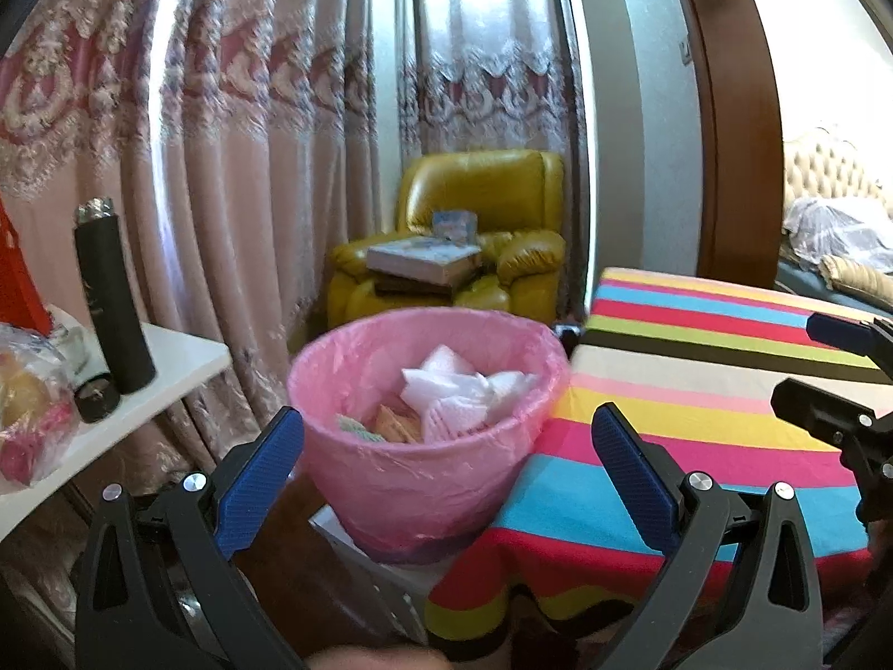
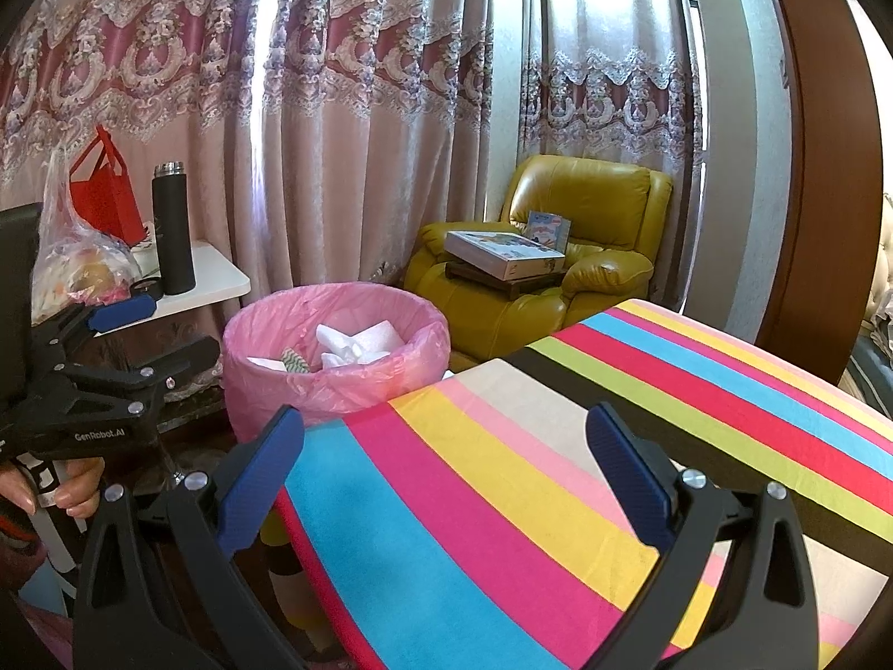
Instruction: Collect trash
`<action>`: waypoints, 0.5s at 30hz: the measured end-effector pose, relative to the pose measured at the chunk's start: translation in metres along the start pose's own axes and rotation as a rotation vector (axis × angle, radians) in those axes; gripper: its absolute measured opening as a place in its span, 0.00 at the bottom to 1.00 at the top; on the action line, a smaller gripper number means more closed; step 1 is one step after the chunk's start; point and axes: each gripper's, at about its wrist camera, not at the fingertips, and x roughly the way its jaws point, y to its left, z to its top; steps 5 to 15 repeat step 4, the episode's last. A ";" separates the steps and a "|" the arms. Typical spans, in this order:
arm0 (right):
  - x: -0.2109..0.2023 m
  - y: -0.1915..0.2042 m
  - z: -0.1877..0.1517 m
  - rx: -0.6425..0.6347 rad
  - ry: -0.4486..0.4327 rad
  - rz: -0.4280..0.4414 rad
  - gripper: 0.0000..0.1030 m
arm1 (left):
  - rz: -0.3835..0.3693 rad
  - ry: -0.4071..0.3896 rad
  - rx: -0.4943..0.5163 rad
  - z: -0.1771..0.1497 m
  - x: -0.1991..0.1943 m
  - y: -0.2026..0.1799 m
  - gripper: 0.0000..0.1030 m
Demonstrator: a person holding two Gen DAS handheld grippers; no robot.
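A bin lined with a pink bag (image 1: 424,435) (image 2: 335,352) stands beside the striped table (image 1: 697,391) (image 2: 530,474). Crumpled white tissue (image 1: 463,391) (image 2: 357,343) and small paper scraps (image 1: 396,424) lie inside it. My left gripper (image 1: 446,446) is open, empty, and points at the bin from just in front of it. My right gripper (image 2: 443,446) is open and empty too, hovering over the striped cloth. The right gripper shows at the right edge of the left wrist view (image 1: 837,379); the left gripper (image 2: 150,329) shows at the left of the right wrist view, held by a hand (image 2: 72,494).
A white side table (image 1: 167,368) (image 2: 217,279) on the left carries a black flask (image 1: 114,296) (image 2: 173,229), a plastic bag of goods (image 2: 78,262) and a red bag (image 2: 106,190). A yellow armchair (image 1: 480,234) (image 2: 558,257) with boxes stands behind, before curtains.
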 end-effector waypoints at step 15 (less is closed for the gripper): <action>-0.023 -0.022 0.004 0.032 -0.021 -0.047 0.95 | -0.042 0.016 0.003 0.007 0.001 -0.017 0.94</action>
